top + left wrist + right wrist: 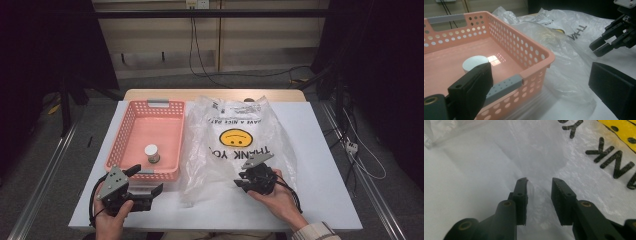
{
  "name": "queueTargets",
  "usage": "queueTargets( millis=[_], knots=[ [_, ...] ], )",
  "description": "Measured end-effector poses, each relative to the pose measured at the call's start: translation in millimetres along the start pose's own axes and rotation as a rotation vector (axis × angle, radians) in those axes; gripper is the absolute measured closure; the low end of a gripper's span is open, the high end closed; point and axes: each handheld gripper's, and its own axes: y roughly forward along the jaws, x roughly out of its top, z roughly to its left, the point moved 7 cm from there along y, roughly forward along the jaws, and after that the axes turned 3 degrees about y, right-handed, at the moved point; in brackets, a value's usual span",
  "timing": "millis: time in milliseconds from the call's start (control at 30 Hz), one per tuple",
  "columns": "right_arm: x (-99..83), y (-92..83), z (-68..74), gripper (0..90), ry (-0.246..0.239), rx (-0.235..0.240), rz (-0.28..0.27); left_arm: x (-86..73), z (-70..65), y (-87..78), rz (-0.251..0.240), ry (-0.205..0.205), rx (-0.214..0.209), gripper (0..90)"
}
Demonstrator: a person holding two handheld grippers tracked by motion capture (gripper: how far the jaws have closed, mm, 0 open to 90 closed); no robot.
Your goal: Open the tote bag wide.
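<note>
A clear plastic bag [235, 125] with a yellow smiley face and black lettering lies flat on the white table, right of a pink perforated basket [122, 131]. A small white round container [152, 153] stands in the basket. My right gripper [239, 180] rests on the bag's near edge; in the right gripper view its jaws [539, 181] stand a little apart, with a raised fold of the bag [499, 157] between them, against one pad. My left gripper [148, 178] is wide open at the basket's near right corner [534, 47], holding nothing.
The white tabletop [320, 150] has bare room to the right of the bag and along the front edge. Cables [350, 145] hang off the table's right side and run across the floor behind. The other gripper [600, 47] sits on the bag in the left gripper view.
</note>
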Motion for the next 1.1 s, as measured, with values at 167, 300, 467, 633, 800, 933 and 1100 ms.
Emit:
queueTargets(
  millis=[167, 300, 467, 633, 800, 933, 1100],
  knots=[
    [5.3, 7.2, 4.1, 61.1, -0.011, -0.007, -0.001, -0.5, 0.5, 0.0, 0.002, -0.002, 0.001, 5.1],
    [3.2, 13.6, -0.5, 52.9, 0.005, -0.026, 0.019, -0.5, 0.3, -0.2, 0.002, -0.001, -0.001, 5.1],
    [2.8, 14.0, -5.7, 59.3, 0.054, -0.027, 0.014, -0.6, -0.4, 0.1, 0.003, 0.0, -0.004, 5.1],
    [2.3, 12.9, -15.2, 75.1, 0.077, -0.028, -0.003, -1.5, -1.3, 1.5, 0.012, 0.005, -0.007, 5.1],
    [4.3, 14.7, -14.5, 85.1, 0.079, -0.041, 0.004, -2.1, -1.1, 2.2, 0.017, 0.005, -0.006, 5.1],
    [4.8, 15.1, -17.0, 89.7, 0.106, -0.036, -0.003, -2.0, -1.1, 1.7, 0.014, 0.006, -0.007, 5.1],
    [5.9, 13.4, -17.7, 90.0, 0.125, -0.041, -0.013, -2.1, -0.4, 1.6, 0.014, 0.005, -0.007, 5.1]
  ],
)
